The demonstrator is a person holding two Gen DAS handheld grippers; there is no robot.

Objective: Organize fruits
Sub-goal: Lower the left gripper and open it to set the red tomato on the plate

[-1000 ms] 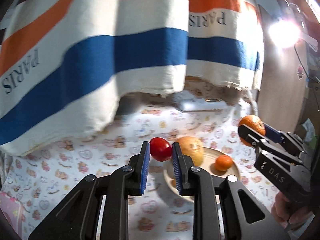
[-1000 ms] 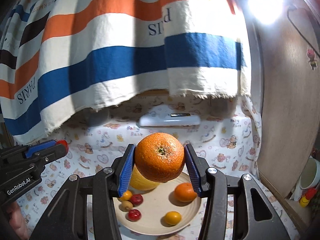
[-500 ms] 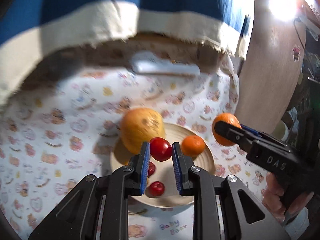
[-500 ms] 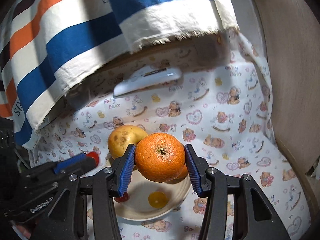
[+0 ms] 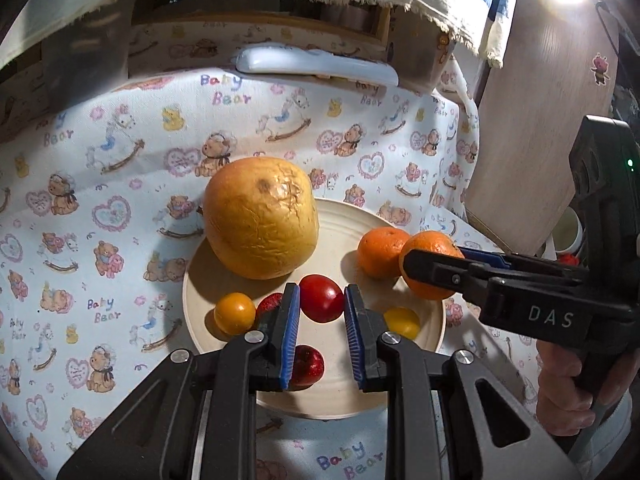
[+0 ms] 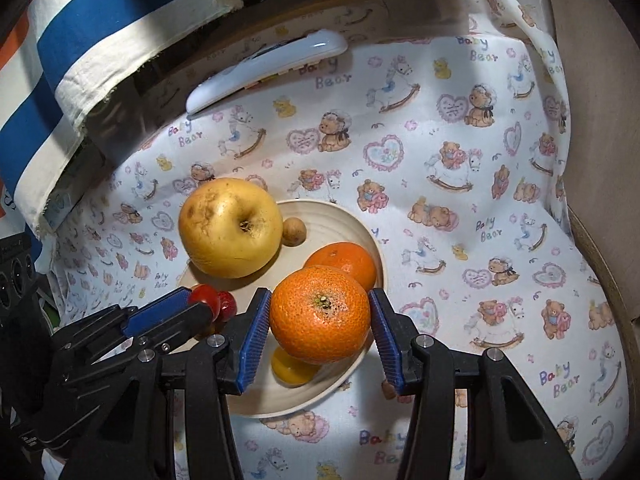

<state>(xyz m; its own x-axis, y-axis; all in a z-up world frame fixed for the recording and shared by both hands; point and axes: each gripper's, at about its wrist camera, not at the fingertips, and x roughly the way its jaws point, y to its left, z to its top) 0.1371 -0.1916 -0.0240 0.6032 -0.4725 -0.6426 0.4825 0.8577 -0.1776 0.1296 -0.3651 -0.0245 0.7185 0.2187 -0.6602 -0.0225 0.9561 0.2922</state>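
My left gripper [image 5: 320, 312] is shut on a red cherry tomato [image 5: 322, 298] just above the cream plate [image 5: 340, 216]. My right gripper [image 6: 318, 316] is shut on a large orange [image 6: 320, 314] over the plate's right side [image 6: 372, 236]; it also shows in the left wrist view [image 5: 430, 264]. On the plate lie a big yellow apple [image 5: 260, 218], a small orange [image 5: 378, 252], two yellow cherry tomatoes [image 5: 234, 314] [image 5: 402, 322], two more red tomatoes [image 5: 306, 364] and a small brown fruit [image 6: 294, 232].
The plate sits on a bear-print cloth [image 5: 100, 184]. A white remote [image 5: 316, 64] lies at the back. A striped blue, orange and white towel [image 6: 100, 36] hangs above. A wooden panel [image 5: 536, 132] stands at the right.
Both grippers have come down and closer to the plate, each still holding its fruit. The orange is now low beside the small orange on the plate.
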